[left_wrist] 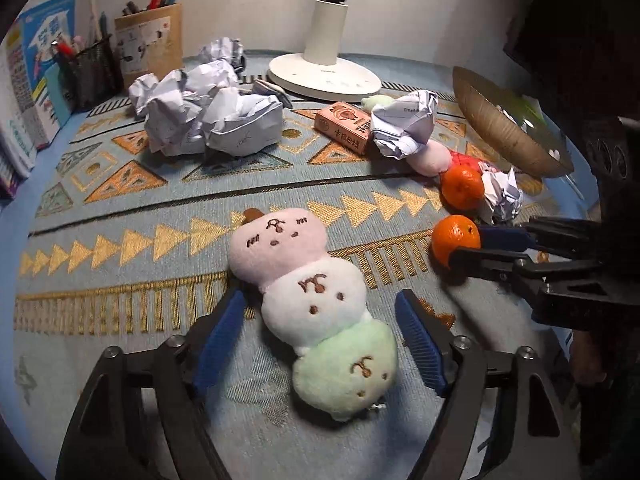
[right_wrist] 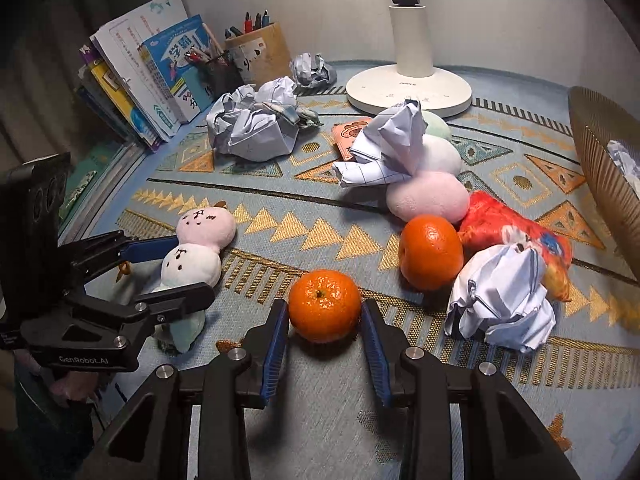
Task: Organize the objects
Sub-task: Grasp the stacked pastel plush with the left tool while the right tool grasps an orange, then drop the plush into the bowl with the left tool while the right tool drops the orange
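A plush toy of three balls, pink, white and green [left_wrist: 316, 304], lies on the patterned cloth. My left gripper [left_wrist: 320, 316] is open with a finger on each side of it, apart from it. The toy also shows in the right wrist view [right_wrist: 192, 260], between the left gripper's fingers [right_wrist: 168, 268]. My right gripper [right_wrist: 325, 316] is open around a near tangerine [right_wrist: 325, 306], pads close to its sides; contact is unclear. It shows in the left wrist view too [left_wrist: 456, 245], with the right gripper [left_wrist: 466, 246] around it. A second tangerine [right_wrist: 430, 256] lies behind.
Crumpled paper balls [right_wrist: 256, 124] [right_wrist: 500, 304], a second plush toy [right_wrist: 428, 196], a red snack bag [right_wrist: 516, 236], an orange box [left_wrist: 344, 126], a lamp base [right_wrist: 408, 88], a ribbed bowl [right_wrist: 600, 160], pen holders [right_wrist: 260, 52] and books [right_wrist: 140, 76] crowd the cloth.
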Demonstrator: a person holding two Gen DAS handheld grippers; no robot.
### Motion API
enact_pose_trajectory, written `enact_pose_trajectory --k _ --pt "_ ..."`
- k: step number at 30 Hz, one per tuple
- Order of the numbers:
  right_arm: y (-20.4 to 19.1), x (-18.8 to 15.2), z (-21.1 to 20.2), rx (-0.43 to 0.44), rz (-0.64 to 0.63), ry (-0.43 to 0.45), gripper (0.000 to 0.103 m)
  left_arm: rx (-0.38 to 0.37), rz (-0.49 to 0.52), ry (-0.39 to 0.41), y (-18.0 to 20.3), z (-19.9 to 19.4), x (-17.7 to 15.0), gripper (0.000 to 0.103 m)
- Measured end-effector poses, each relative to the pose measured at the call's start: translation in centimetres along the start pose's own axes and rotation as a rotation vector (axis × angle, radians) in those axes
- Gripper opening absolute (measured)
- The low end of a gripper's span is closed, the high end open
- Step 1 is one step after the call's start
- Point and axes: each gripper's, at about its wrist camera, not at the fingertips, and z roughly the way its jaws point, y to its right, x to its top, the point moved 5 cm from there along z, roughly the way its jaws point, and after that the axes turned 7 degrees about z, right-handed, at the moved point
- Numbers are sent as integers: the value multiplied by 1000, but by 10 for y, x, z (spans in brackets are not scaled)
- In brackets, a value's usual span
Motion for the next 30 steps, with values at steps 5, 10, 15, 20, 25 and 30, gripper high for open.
enact_pose_trajectory --k 5,10,15,20,25,30 --pt "4 -3 0 0 4 7 58 93 -180 53 3 -6 -19 88" --pt "-8 0 -1 -55 -67 56 58 180 -201 66 5 -7 -12 62" --pt "-12 -1 5 -87 -120 65 36 211 -149 90 15 -10 -10 45" --pt "1 8 -38 -18 -56 164 36 162 -64 224 41 -42 24 45" --pt "47 40 -116 -76 39 364 36 83 26 343 85 -58 90 45" --pt "125 71 -179 -225 180 527 36 -54 98 414 139 -44 159 45"
